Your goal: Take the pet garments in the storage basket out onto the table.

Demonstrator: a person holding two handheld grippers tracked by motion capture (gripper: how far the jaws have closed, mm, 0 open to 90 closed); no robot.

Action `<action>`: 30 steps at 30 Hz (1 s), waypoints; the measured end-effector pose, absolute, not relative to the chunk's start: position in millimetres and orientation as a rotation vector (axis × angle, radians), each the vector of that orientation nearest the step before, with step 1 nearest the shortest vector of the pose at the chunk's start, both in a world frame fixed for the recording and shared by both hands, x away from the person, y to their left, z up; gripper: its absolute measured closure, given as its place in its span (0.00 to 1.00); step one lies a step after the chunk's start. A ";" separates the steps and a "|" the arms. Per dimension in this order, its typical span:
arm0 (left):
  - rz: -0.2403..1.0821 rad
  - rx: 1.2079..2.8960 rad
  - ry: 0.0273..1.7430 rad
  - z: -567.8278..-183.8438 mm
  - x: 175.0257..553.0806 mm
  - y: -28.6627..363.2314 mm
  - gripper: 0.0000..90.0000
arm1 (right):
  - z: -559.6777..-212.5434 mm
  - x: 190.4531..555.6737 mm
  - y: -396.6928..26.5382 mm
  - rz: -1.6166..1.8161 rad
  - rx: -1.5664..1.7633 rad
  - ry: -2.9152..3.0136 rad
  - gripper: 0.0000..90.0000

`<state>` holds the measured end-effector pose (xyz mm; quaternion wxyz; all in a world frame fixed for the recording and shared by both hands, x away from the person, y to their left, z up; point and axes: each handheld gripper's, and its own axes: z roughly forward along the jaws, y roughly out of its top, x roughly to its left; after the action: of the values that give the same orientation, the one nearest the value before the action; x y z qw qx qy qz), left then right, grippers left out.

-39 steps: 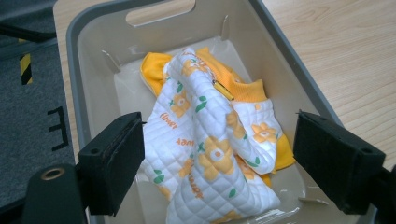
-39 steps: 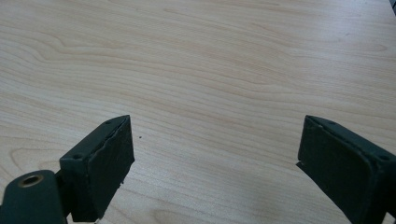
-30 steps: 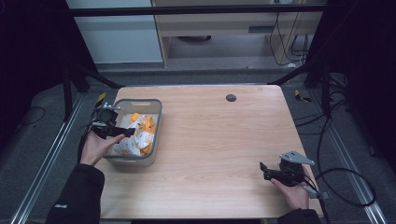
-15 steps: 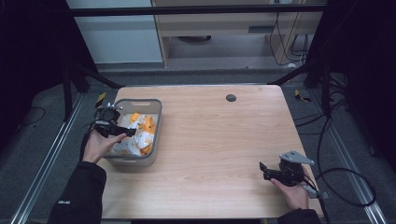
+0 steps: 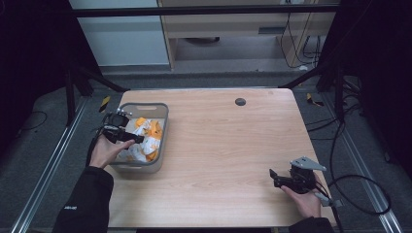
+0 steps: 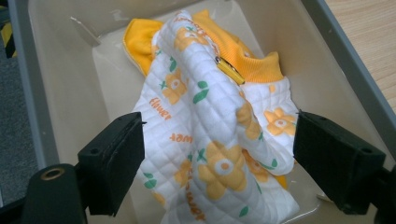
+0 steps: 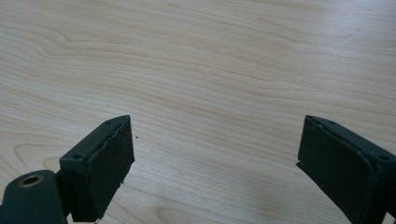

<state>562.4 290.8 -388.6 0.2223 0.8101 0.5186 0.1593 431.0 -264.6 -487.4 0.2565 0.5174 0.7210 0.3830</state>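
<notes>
A grey plastic bin (image 5: 163, 112) stands at the table's left edge. Crumpled inside it lies a white quilted garment (image 6: 212, 140) with orange flowers and orange trim (image 5: 145, 138). My left gripper (image 5: 127, 137) hovers over the bin's left side, open, its jaws either side of the garment (image 6: 219, 154) without pinching it. At the front right of the table my right gripper (image 5: 276, 177) is held low over bare wood, open, with nothing between its jaws (image 7: 215, 154).
The wooden table (image 5: 228, 145) has a dark round grommet (image 5: 240, 101) near its back edge. Black frame bars and cables surround the table; a cable (image 5: 359, 194) trails off the right gripper past the right edge.
The left gripper has shifted slightly lower and toward the garment over the bin. The right gripper has stayed in place.
</notes>
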 end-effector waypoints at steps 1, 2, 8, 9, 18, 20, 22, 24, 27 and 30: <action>0.438 2.240 1.434 -389.7 562.6 290.4 0.18 | -487.5 431.1 -264.6 1.038 1.402 1.958 0.12; 0.436 2.238 1.435 -390.4 562.8 290.2 0.18 | -487.5 431.1 -264.6 1.038 1.402 1.958 0.12; 0.433 2.249 1.434 -395.2 564.8 289.3 0.20 | -488.0 431.5 -264.0 1.036 1.400 1.963 0.12; 0.431 2.249 1.434 -395.5 565.0 289.0 0.20 | -488.1 431.7 -264.0 1.036 1.400 1.966 0.12; 0.410 2.278 1.445 -404.6 568.1 285.1 0.22 | -488.7 432.1 -263.3 1.039 1.396 1.976 0.12; 0.405 2.282 1.455 -406.9 569.2 284.9 0.23 | -488.9 432.1 -263.2 1.038 1.398 1.977 0.12; 0.399 2.284 1.460 -409.2 569.8 284.8 0.26 | -488.9 432.3 -263.1 1.037 1.395 1.979 0.12; 0.386 2.285 1.465 -412.6 570.0 284.5 0.27 | -489.0 432.3 -263.0 1.037 1.394 1.981 0.12; 0.381 2.297 1.474 -418.2 570.8 284.1 0.30 | -489.2 432.5 -262.6 1.039 1.394 1.985 0.12; 0.362 2.284 1.484 -421.9 571.4 284.9 0.35 | -489.1 432.2 -261.9 1.039 1.403 1.991 0.12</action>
<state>571.4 284.9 -421.9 0.1957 0.8151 0.5297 0.1293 432.2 -261.9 -489.1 0.2444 0.5137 0.7290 0.3806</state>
